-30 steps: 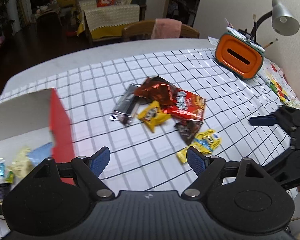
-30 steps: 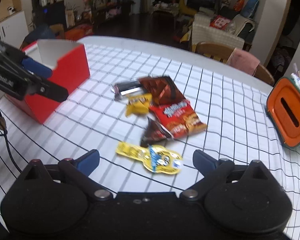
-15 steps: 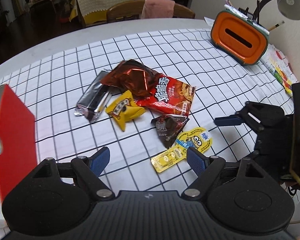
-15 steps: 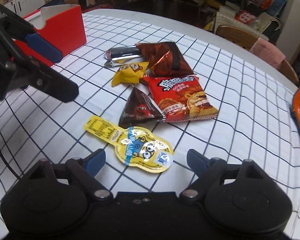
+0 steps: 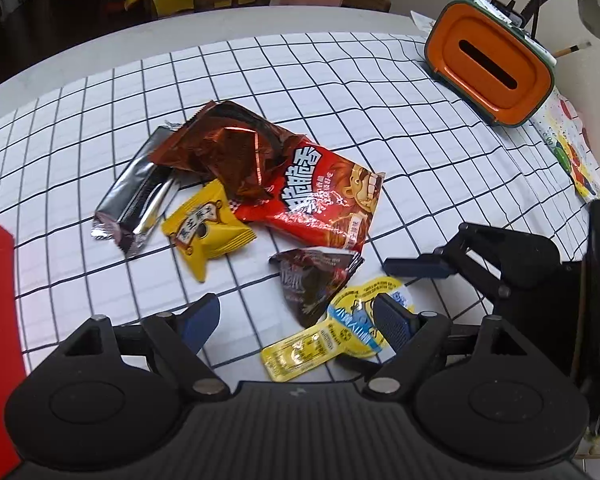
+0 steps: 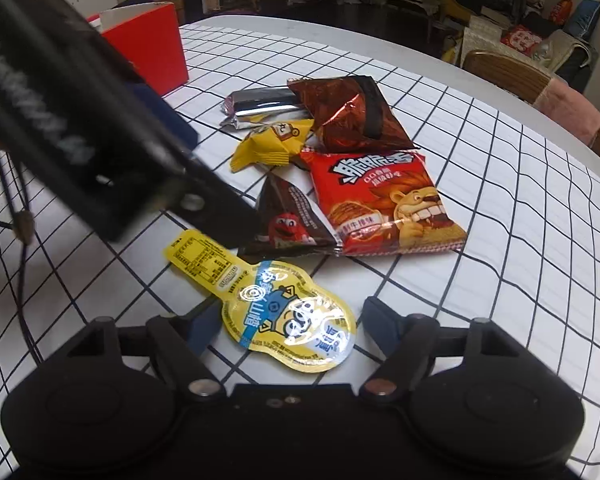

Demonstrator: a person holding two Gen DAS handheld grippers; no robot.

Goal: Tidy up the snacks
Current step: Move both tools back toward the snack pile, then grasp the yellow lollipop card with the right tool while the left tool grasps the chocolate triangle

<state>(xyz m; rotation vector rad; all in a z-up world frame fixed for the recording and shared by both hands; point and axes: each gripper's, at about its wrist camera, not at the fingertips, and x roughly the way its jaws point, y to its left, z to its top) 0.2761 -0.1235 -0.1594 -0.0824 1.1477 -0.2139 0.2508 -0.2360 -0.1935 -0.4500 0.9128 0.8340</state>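
Now yellow jelly cup (image 6: 290, 322) between closing right tongs (image 6: 290, 326), untouched

Left tool (image 5: 296, 316) & right tool (image 6: 288, 326): matte black bodies w/ round hubs, silver pivot screws, blue ribbed pads; black cable.

The red snack bag (image 6: 384, 200) carries large white Chinese characters across its top, apparently "脆脆香", above a cartoon lion; smaller white print under them is too fine to read. The yellow pillow-shaped packet (image 5: 206, 232) has a cream banner with dark Chinese characters, not clear enough to make out. The dark triangular pouch (image 6: 290, 220) shows a red M&M's-style character in the right wrist view. The yellow jelly cup lid (image 6: 288, 316) bears a Minion figure, blue characters and a table of tiny print on its tab, all illegible.
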